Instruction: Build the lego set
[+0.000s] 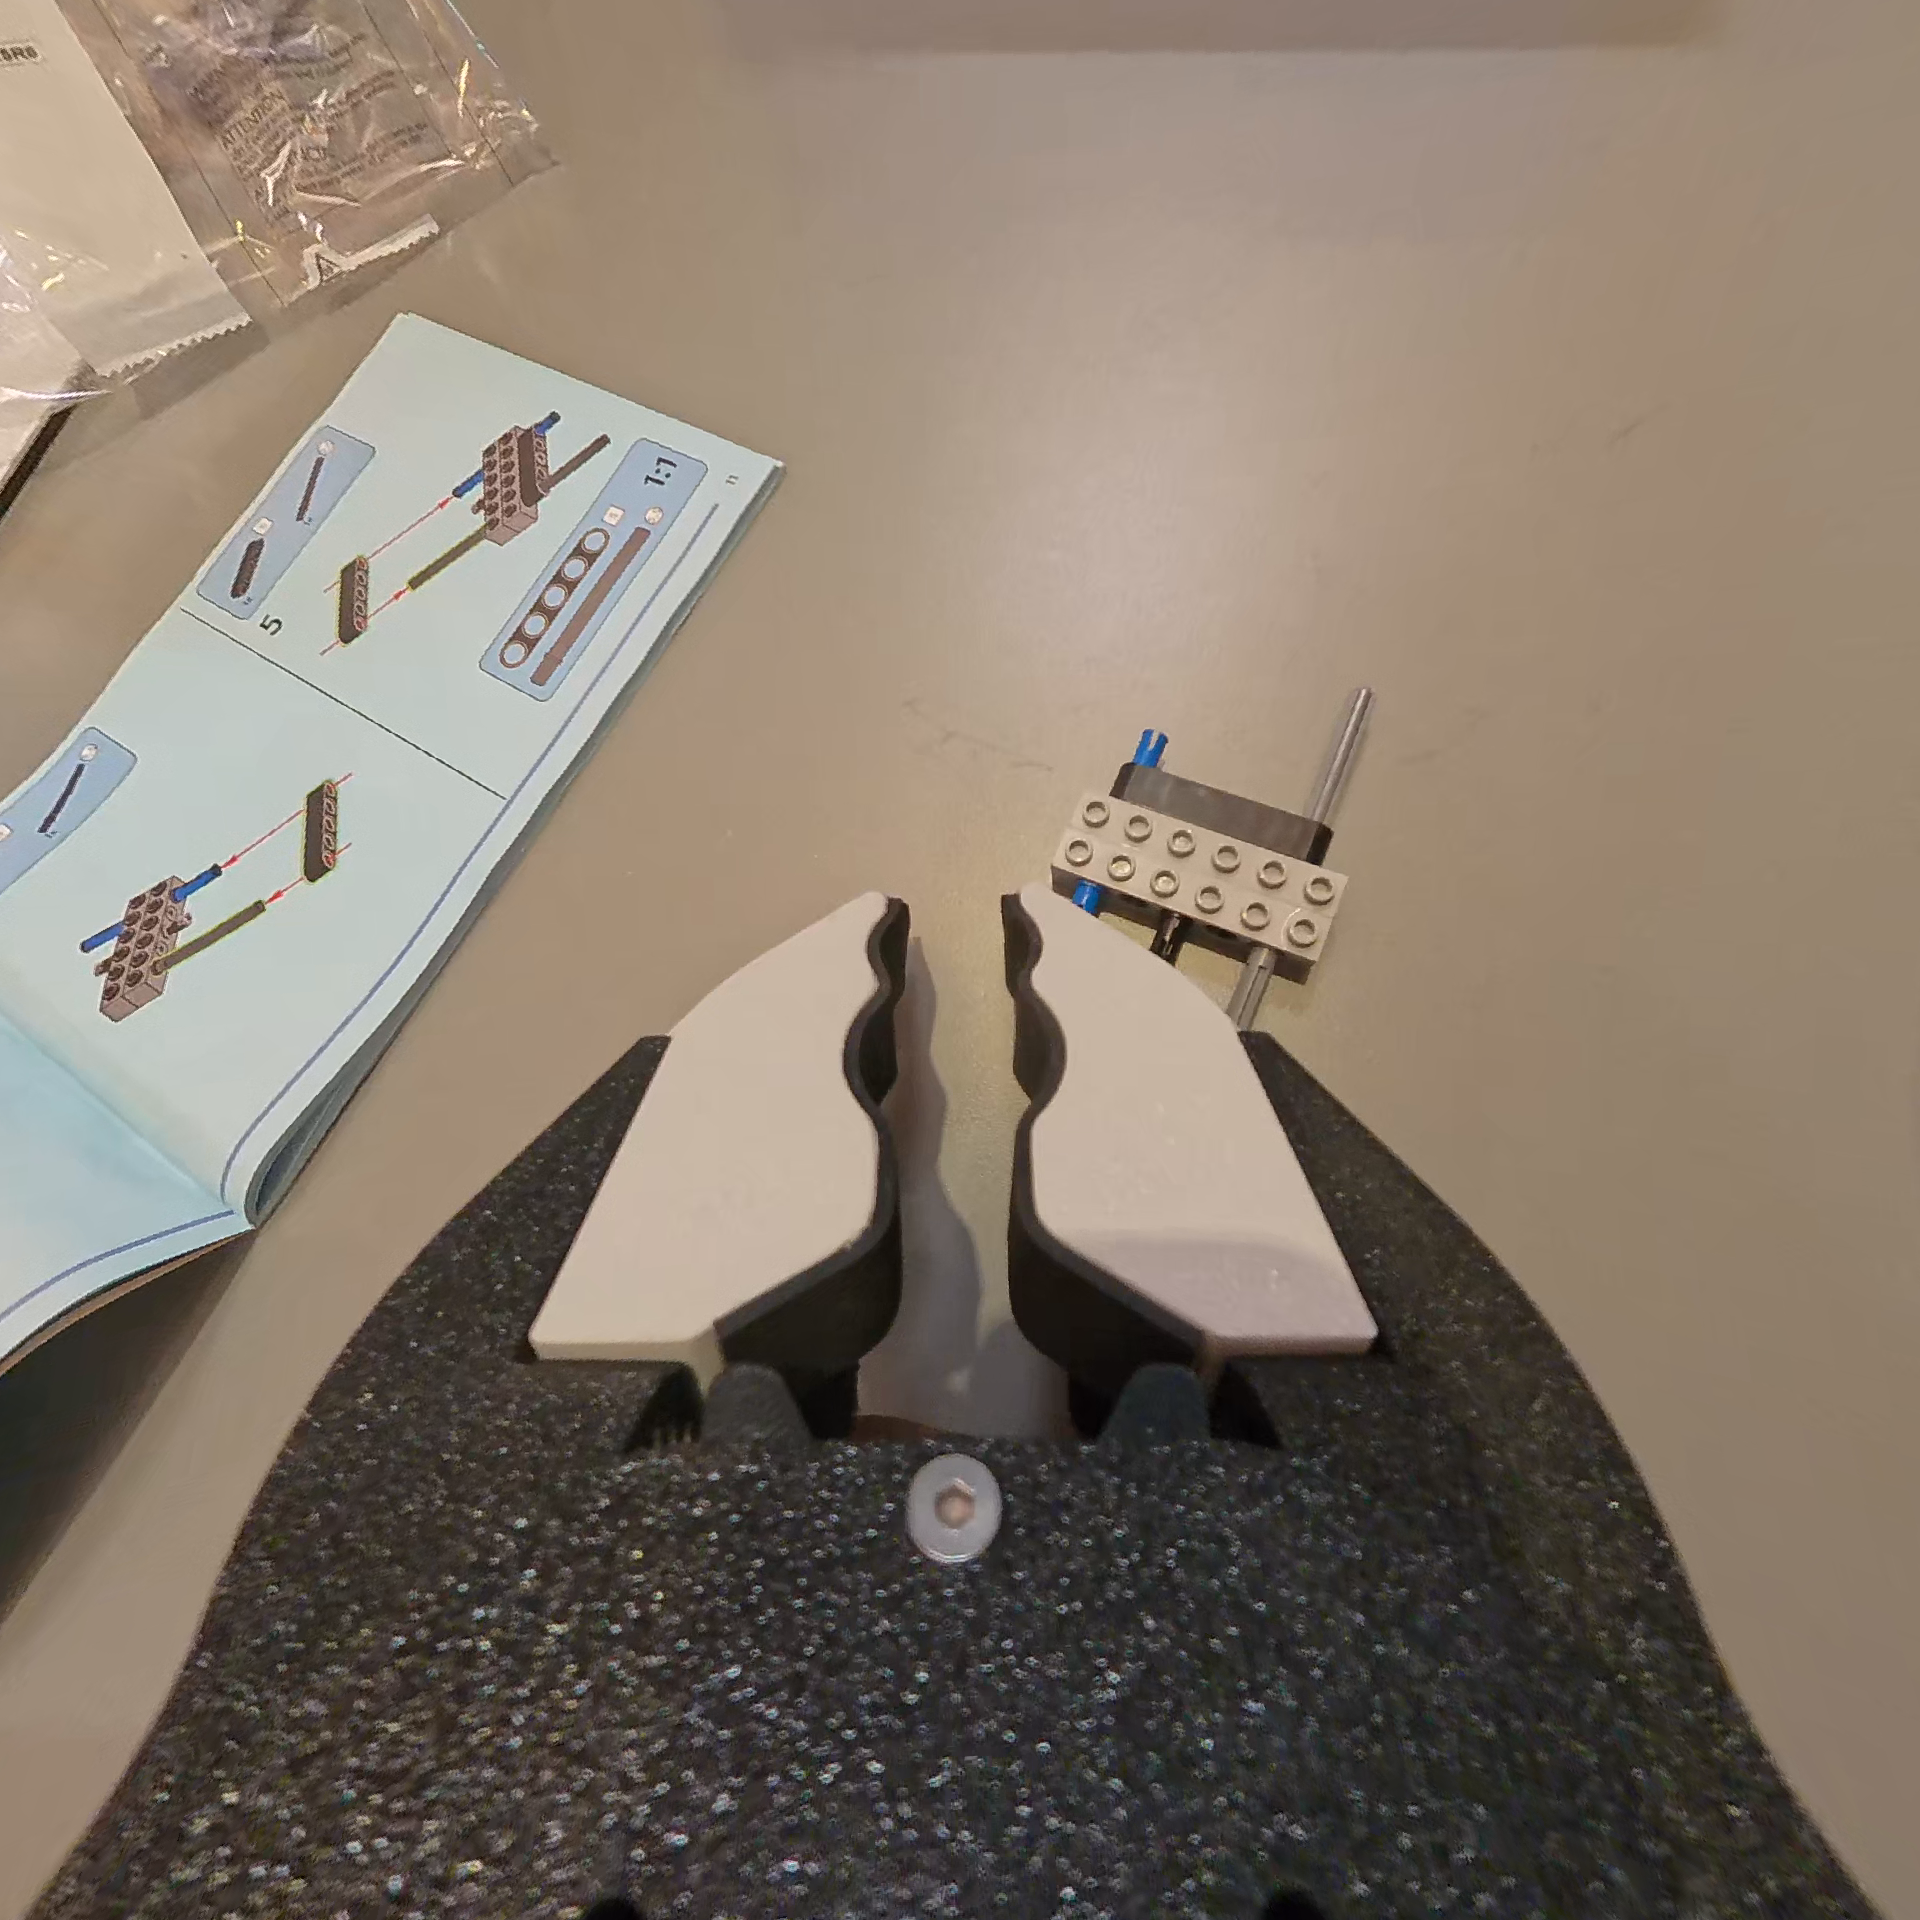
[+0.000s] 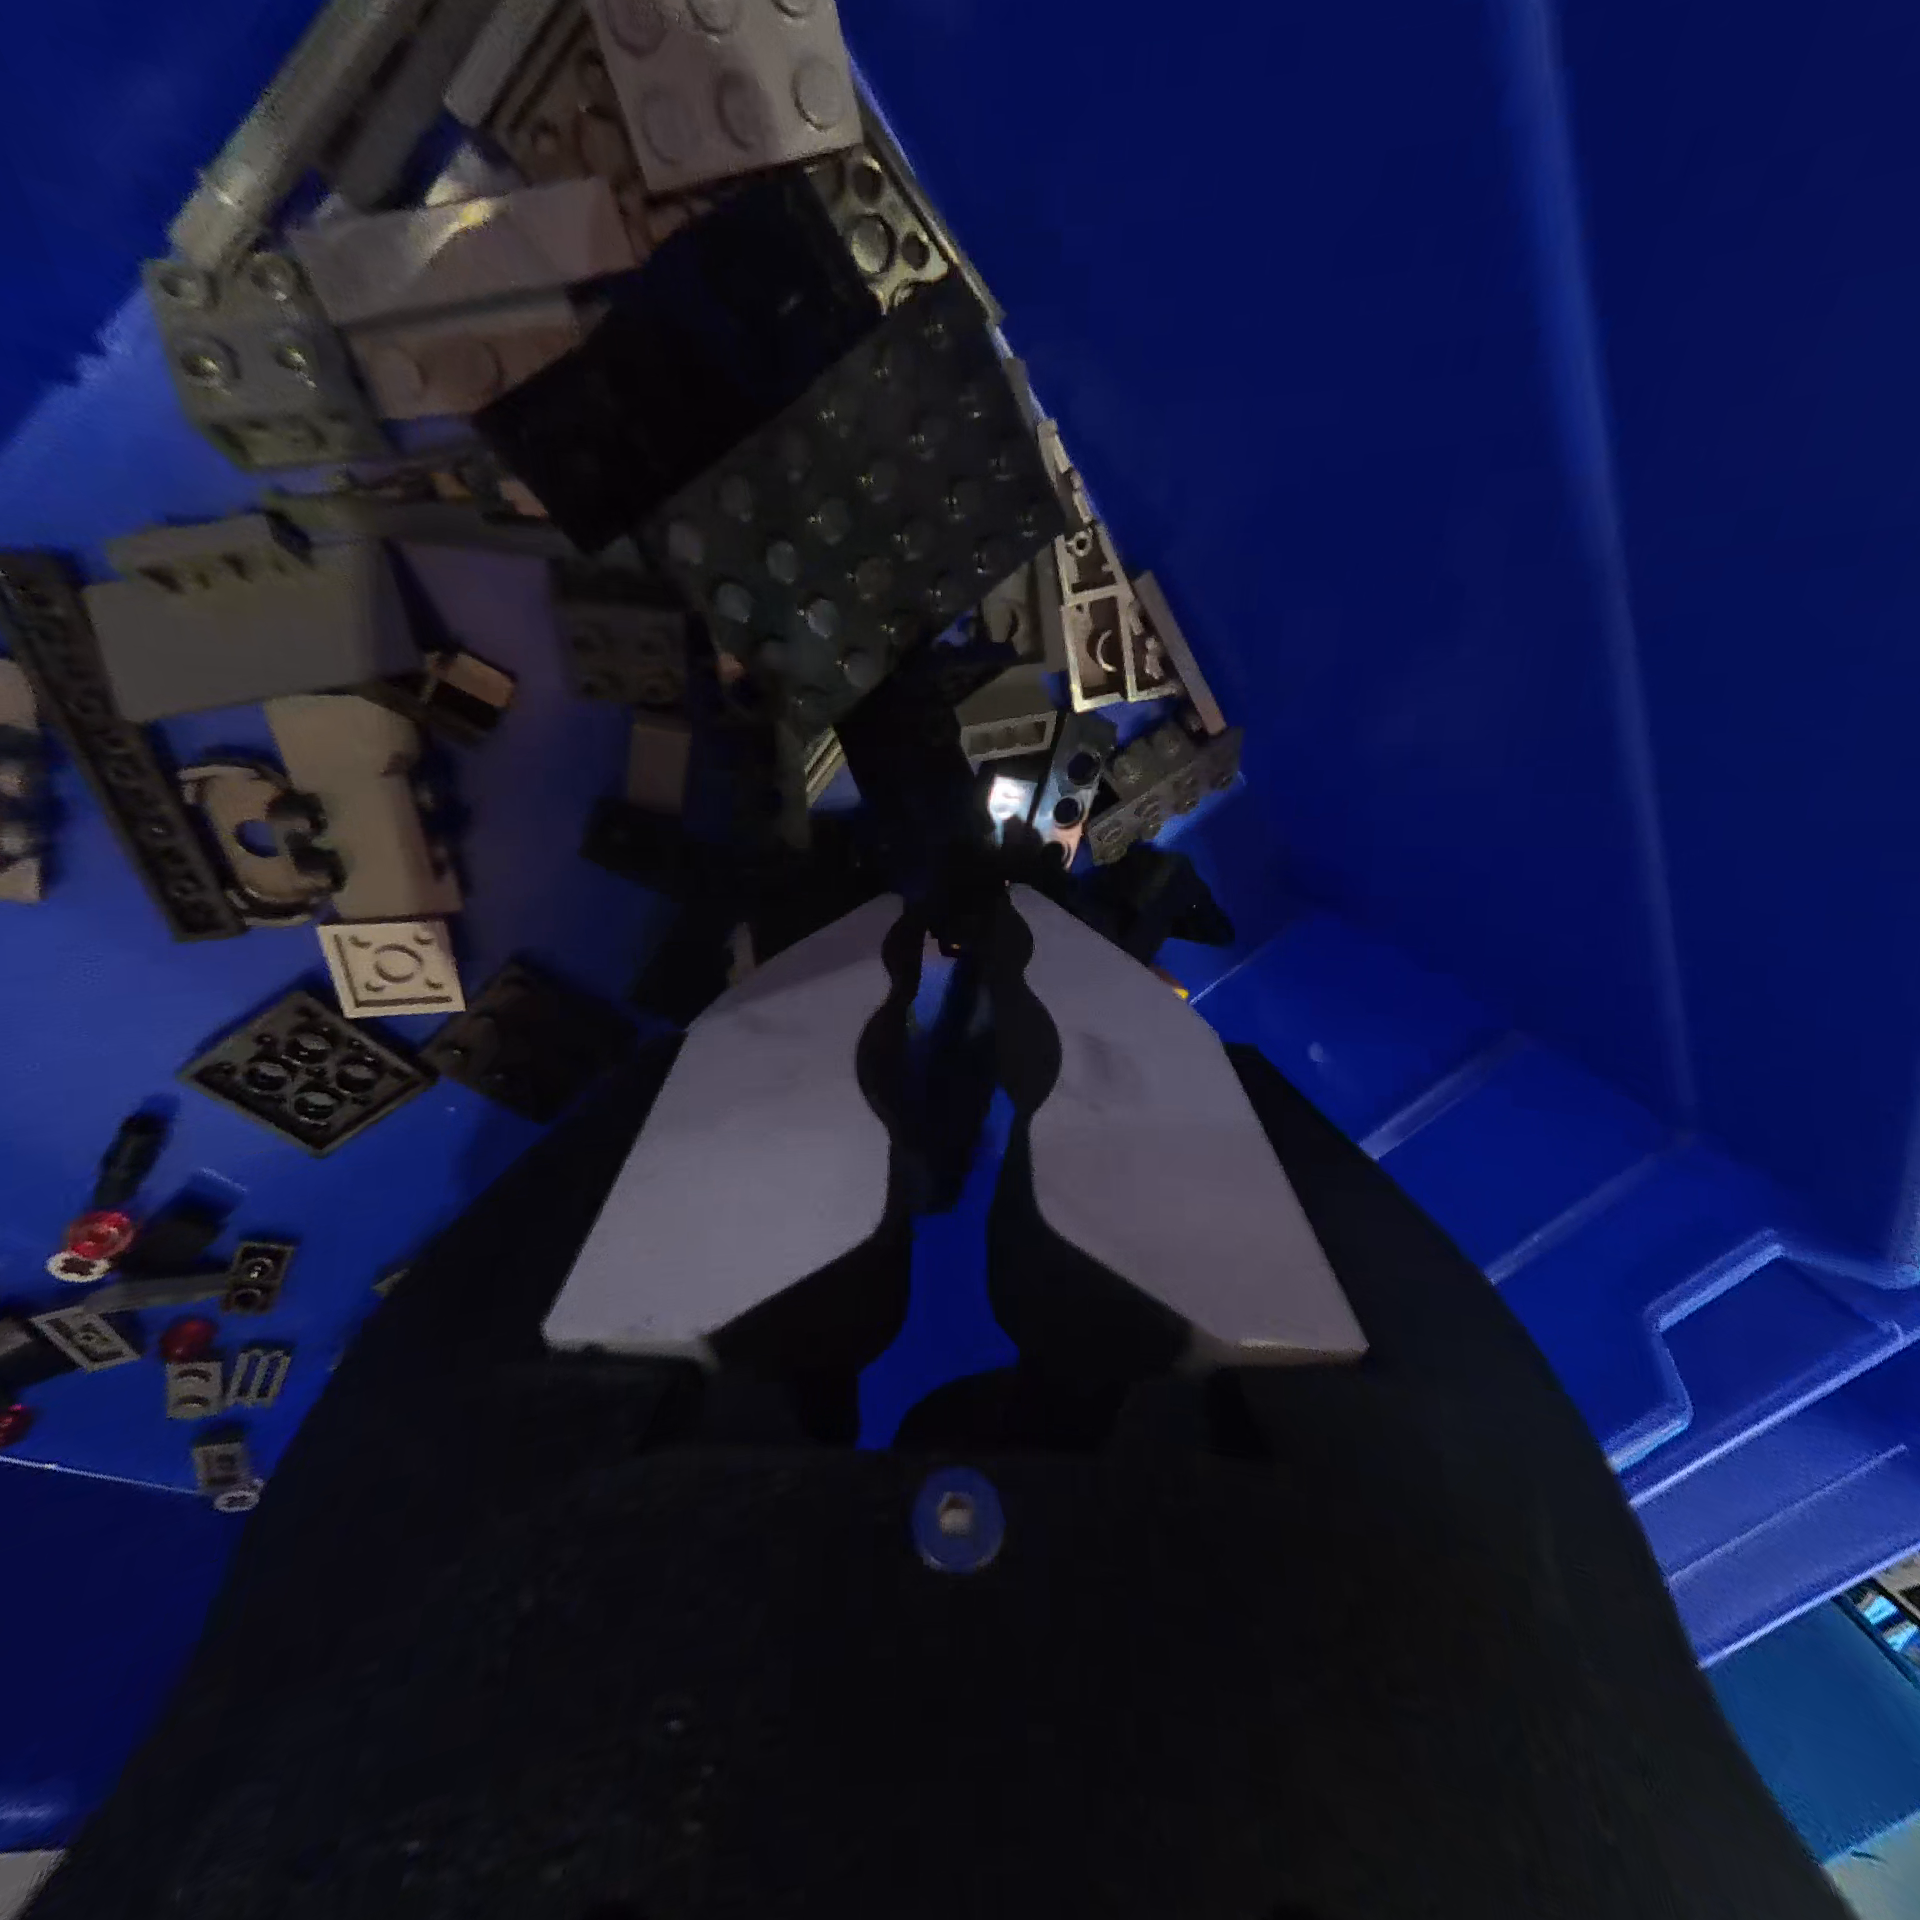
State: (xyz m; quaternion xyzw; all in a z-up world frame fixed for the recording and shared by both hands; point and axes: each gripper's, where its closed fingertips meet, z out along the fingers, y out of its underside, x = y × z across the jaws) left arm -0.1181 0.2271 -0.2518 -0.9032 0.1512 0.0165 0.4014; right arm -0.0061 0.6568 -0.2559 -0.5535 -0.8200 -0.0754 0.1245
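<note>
Left claw (image 1: 954,920) hovers over beige worktop (image 1: 1247,416), fingers slightly apart, nothing between them. Small grey studded brick assembly (image 1: 1205,883) with blue pin and grey axle lies just beside right fingertip. Open light-blue instruction booklet (image 1: 343,748) farther left; clear plastic bags (image 1: 312,156) beyond. Right claw (image 2: 961,914) reaches into blue bin (image 2: 1455,520), fingers nearly closed around dark piece (image 2: 951,873), too dim to identify. Grey and black bricks (image 2: 644,364) piled ahead.

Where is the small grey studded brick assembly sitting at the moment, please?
In the left wrist view, the grey brick assembly rests on the table, just right of the left tool, opposite the open instruction booklet.
</note>
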